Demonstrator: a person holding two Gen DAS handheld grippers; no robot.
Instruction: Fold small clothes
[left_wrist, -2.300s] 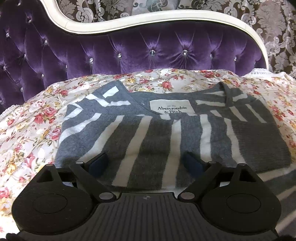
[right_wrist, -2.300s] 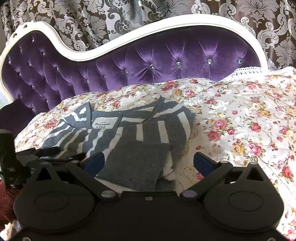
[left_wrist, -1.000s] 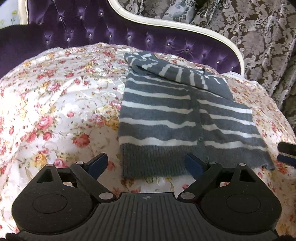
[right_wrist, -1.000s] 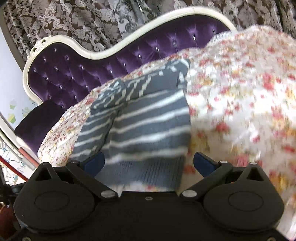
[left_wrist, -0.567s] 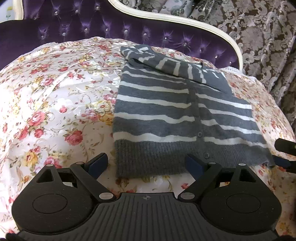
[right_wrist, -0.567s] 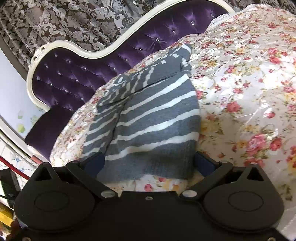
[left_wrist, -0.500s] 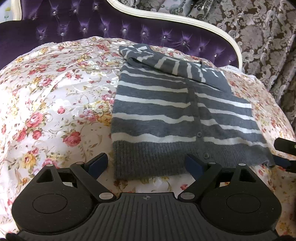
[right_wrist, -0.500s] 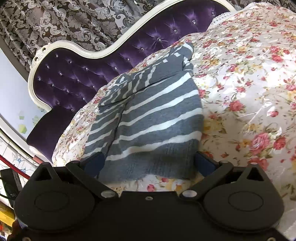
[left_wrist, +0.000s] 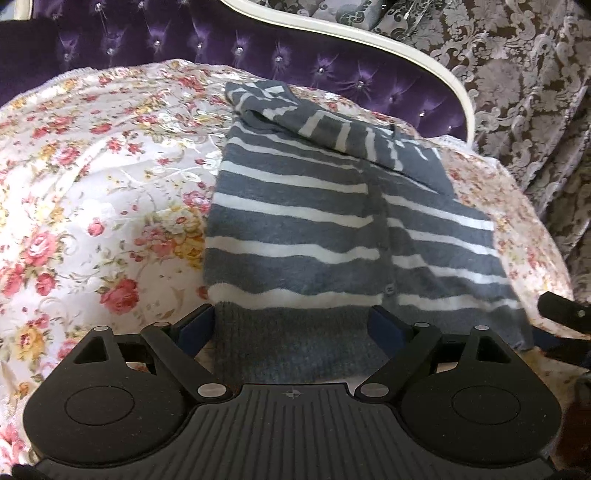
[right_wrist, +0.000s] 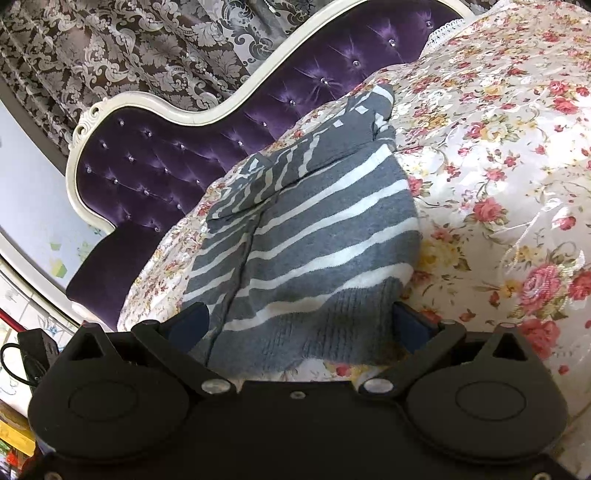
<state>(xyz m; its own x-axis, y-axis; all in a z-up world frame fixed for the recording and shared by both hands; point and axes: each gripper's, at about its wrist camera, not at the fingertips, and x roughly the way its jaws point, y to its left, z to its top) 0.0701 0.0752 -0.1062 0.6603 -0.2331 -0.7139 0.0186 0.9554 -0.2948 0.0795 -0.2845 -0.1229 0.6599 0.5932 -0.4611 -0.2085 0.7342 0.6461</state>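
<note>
Both jaws are standing wide, one at each near corner of the striped sweater (left_wrist: 295, 236). It is lying flat on the flowery bed (left_wrist: 92, 177). The left gripper (left_wrist: 291, 325) and right gripper (right_wrist: 299, 321) are probably getting ready to pinch its ribbed edge and fold it.

A bed with a white, rose-patterned floral cover (left_wrist: 110, 192) carries everything, backed by a tufted purple headboard (left_wrist: 258, 55) with a curved white frame. Lying directly on the cover is a grey-and-white striped cardigan (left_wrist: 314, 229), spread flat with its ribbed hem nearest the cameras and a striped sleeve folded across its far end, toward the headboard.
</note>
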